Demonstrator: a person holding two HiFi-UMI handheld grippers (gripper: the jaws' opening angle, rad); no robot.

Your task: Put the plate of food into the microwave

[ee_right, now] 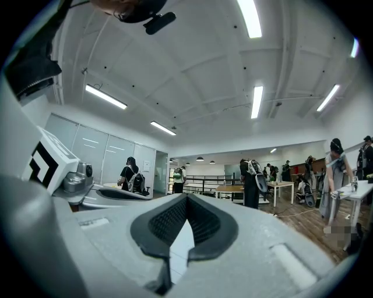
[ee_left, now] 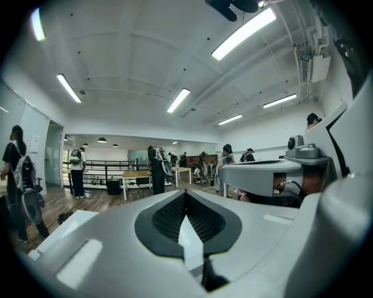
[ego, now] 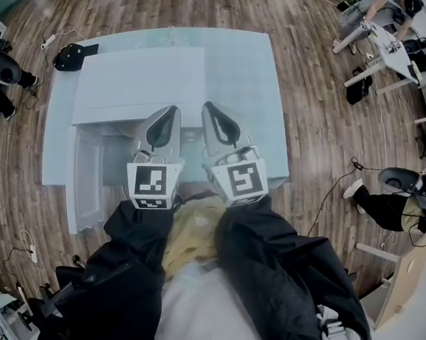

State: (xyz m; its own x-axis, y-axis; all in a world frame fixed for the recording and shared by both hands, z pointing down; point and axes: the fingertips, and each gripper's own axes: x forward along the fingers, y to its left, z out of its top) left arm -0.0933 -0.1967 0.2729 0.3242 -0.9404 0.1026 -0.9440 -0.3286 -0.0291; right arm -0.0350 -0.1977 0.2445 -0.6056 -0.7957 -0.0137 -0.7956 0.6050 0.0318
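White microwave [ego: 137, 83]; door [ego: 88, 180] open.

1. Pale table [ego: 259, 87] on a wooden floor [ego: 313, 127].
2. White microwave [ego: 138, 82] sits on the table; its door [ego: 88, 180] is swung out at the near left.
3. Black object [ego: 70, 57] at the table's far left corner; cannot tell what it is.
4. Left gripper [ego: 169, 111] and right gripper [ego: 209, 107] are side by side, just apart, over the microwave's front, jaws together, pointing away from the person.
5. Black sleeves [ego: 272, 256] behind both marker cubes.
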